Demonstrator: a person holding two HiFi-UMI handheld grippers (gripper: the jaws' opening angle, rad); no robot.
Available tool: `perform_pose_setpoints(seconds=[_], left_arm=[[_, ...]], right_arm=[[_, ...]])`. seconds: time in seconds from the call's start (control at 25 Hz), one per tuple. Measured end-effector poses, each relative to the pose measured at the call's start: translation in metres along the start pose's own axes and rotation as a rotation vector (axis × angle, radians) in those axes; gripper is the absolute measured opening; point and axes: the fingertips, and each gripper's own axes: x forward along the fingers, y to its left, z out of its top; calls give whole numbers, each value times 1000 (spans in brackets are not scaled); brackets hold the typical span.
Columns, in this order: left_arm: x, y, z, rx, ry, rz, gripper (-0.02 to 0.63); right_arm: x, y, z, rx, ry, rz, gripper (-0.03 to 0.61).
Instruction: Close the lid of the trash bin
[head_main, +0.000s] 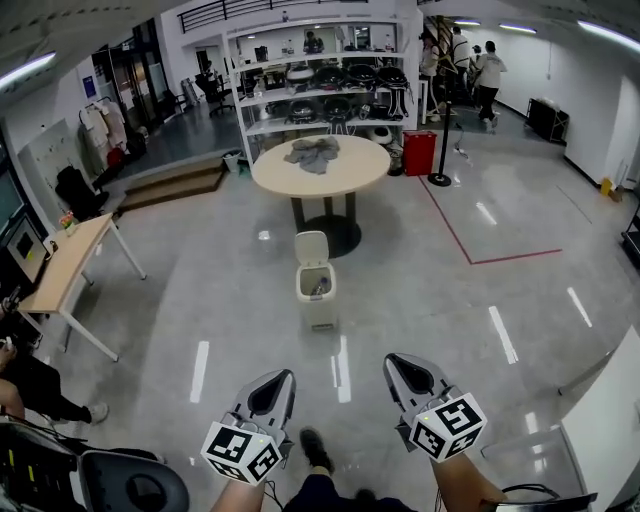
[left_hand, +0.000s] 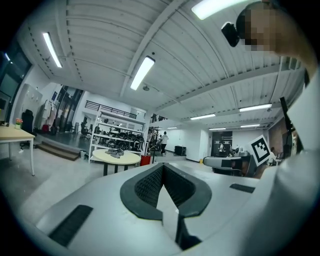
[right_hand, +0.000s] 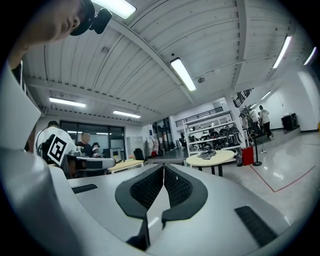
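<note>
In the head view a small white trash bin (head_main: 315, 283) stands on the grey floor in front of a round table. Its lid (head_main: 311, 248) stands upright and open, and something lies inside. My left gripper (head_main: 284, 377) and right gripper (head_main: 393, 361) are held low near the picture's bottom edge, well short of the bin, both pointing toward it. Both are shut with nothing between their jaws. In the left gripper view the left gripper (left_hand: 162, 165) has its pads touching, as does the right gripper (right_hand: 164, 166) in the right gripper view. The bin is hidden in both gripper views.
The round table (head_main: 320, 165) carries a grey cloth (head_main: 312, 152). Behind it stand white shelves (head_main: 325, 85) and a red bin (head_main: 418, 152), with a black stanchion (head_main: 440, 150) beside. A wooden desk (head_main: 66, 268) is at the left. Red floor tape (head_main: 470, 250) runs at the right. People stand far back.
</note>
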Motion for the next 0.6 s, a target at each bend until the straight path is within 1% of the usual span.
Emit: perform_pose_setpoints(seconds=[0.12,0.24,0.48,0.6], left_arm=[[36,29,1,-1,-12,-24,-3],[73,63,9,6,-25,-54,-3],[126,143,46,15,-53,-89,-3],[149,182,52,18,-48,-82,-3]], right_arm=[[42,-19,-3,-4,2,-13,11],[91,-36,3,-7,-3,-37,10],[194,-52,24,-21,6,-57,11],[238,-61,28,-17,5,-57,11]])
